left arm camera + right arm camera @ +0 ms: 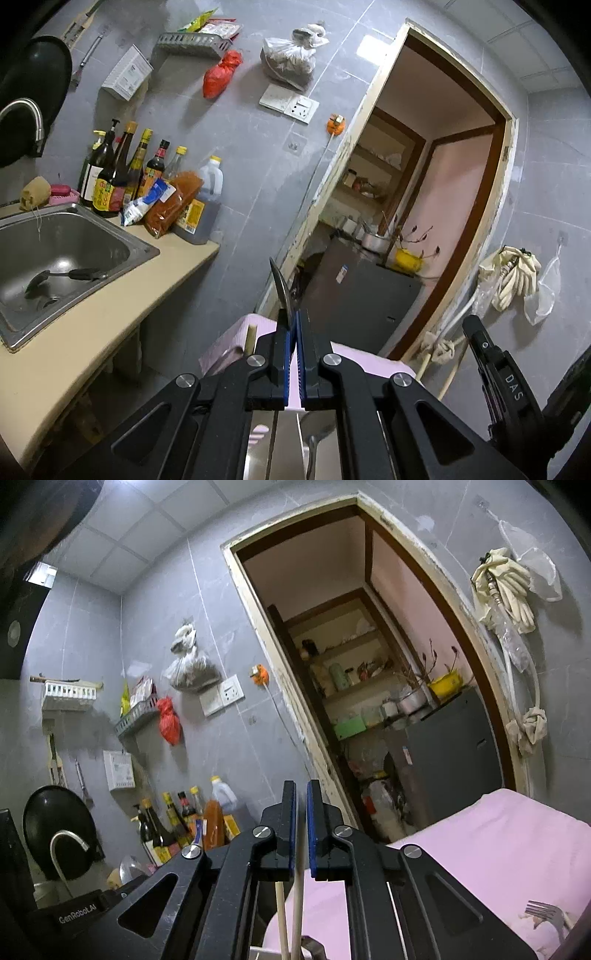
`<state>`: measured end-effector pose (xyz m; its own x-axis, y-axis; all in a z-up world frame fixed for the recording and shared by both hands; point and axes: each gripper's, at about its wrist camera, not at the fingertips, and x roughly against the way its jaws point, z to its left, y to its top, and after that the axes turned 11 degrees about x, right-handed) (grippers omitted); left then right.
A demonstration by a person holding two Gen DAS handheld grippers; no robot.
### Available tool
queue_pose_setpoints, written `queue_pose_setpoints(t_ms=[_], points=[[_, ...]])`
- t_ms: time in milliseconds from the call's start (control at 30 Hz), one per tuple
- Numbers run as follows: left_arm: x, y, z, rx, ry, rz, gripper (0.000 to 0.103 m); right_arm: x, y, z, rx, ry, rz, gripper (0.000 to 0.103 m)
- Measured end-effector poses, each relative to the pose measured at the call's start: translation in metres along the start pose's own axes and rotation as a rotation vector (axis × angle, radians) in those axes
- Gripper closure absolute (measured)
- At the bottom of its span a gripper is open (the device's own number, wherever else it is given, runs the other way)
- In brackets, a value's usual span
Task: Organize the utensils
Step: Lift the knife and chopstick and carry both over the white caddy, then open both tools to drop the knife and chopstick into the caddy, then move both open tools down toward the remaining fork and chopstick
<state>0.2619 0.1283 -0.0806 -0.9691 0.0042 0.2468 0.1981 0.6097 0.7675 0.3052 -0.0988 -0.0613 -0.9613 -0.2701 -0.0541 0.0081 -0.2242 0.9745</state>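
In the left wrist view my left gripper point(295, 314) is shut on a thin, curved metal utensil point(280, 286) seen edge-on, its pointed end sticking up past the fingertips. A pink cloth point(229, 350) lies under it, with a chopstick end point(250, 336) beside the left finger. My right gripper point(301, 787) stands slightly open with a pale chopstick point(300, 849) upright in the narrow gap, against the left pad. A second chopstick point(282, 923) hangs beside it. On the same pink cloth point(498, 849), a fork point(546, 915) lies at the lower right.
A steel sink point(140, 254) with a black-handled ladle point(62, 276) is on the left, with sauce bottles point(118, 177) on the beige counter point(110, 317). An open doorway point(369, 701) leads to shelves and a grey cabinet. Bags hang on the tiled wall.
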Motion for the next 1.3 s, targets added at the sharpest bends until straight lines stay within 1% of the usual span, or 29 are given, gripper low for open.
queue_pose_setpoints(t_ms=[67,100,133,200,233,300,367,400,433,467,500,600,667,733,767,833,933,967,1000,1067,1133,1300], points=[[0.002,0.000,0.001,-0.008,0.004,0.020,0.100,0.003,0.002,-0.001,0.007,0.007,0.014,0.085],[0.004,0.001,0.000,-0.016,0.010,0.028,0.100,0.005,0.004,-0.002,0.008,0.011,0.021,0.078],[0.005,0.001,0.000,-0.022,0.012,0.034,0.099,0.007,0.005,-0.003,0.009,0.016,0.028,0.076],[0.007,0.003,-0.001,-0.033,0.016,0.049,0.096,0.011,0.009,-0.004,0.013,0.023,0.039,0.076],[0.009,0.004,-0.002,-0.038,0.018,0.058,0.093,0.015,0.012,-0.005,0.022,0.027,0.046,0.076],[0.013,0.005,-0.005,-0.047,0.021,0.060,0.085,0.021,0.018,-0.008,0.033,0.025,0.053,0.076],[0.017,0.008,-0.008,-0.047,0.017,0.060,0.072,0.025,0.025,-0.011,0.034,0.018,0.062,0.075],[0.019,0.009,-0.010,-0.045,0.016,0.063,0.070,0.027,0.028,-0.013,0.036,0.014,0.068,0.074],[0.021,0.010,-0.013,-0.043,0.016,0.065,0.067,0.030,0.033,-0.017,0.040,0.008,0.078,0.069],[0.022,0.012,-0.016,-0.044,0.017,0.071,0.065,0.033,0.036,-0.019,0.044,0.004,0.084,0.067],[0.023,0.013,-0.019,-0.049,0.019,0.074,0.064,0.036,0.039,-0.022,0.048,-0.003,0.091,0.063],[0.030,0.016,-0.038,-0.097,0.022,0.074,0.051,0.043,0.051,-0.032,0.070,-0.018,0.118,0.060],[0.034,0.017,-0.050,-0.122,0.021,0.078,0.035,0.049,0.059,-0.040,0.091,-0.032,0.144,0.054],[0.037,0.017,-0.062,-0.140,0.020,0.080,0.027,0.055,0.066,-0.048,0.104,-0.045,0.159,0.046],[0.039,0.015,-0.069,-0.152,0.018,0.081,0.023,0.060,0.070,-0.053,0.114,-0.052,0.168,0.044],[0.040,0.012,-0.081,-0.179,0.015,0.086,0.019,0.067,0.077,-0.062,0.142,-0.064,0.189,0.031],[0.043,0.002,-0.100,-0.221,0.014,0.093,0.009,0.079,0.087,-0.080,0.174,-0.087,0.219,0.027],[0.043,-0.002,-0.107,-0.233,0.011,0.100,0.008,0.081,0.090,-0.085,0.180,-0.094,0.226,0.024],[0.044,-0.006,-0.112,-0.240,0.009,0.105,0.008,0.085,0.092,-0.092,0.187,-0.103,0.236,0.020],[0.045,-0.016,-0.124,-0.261,0.006,0.114,0.007,0.091,0.097,-0.104,0.198,-0.118,0.248,0.017],[0.046,-0.028,-0.135,-0.274,0.005,0.123,0.007,0.097,0.099,-0.118,0.217,-0.127,0.270,0.009],[0.046,-0.057,-0.156,-0.293,-0.013,0.156,0.006,0.106,0.096,-0.151,0.244,-0.146,0.321,0.007]])
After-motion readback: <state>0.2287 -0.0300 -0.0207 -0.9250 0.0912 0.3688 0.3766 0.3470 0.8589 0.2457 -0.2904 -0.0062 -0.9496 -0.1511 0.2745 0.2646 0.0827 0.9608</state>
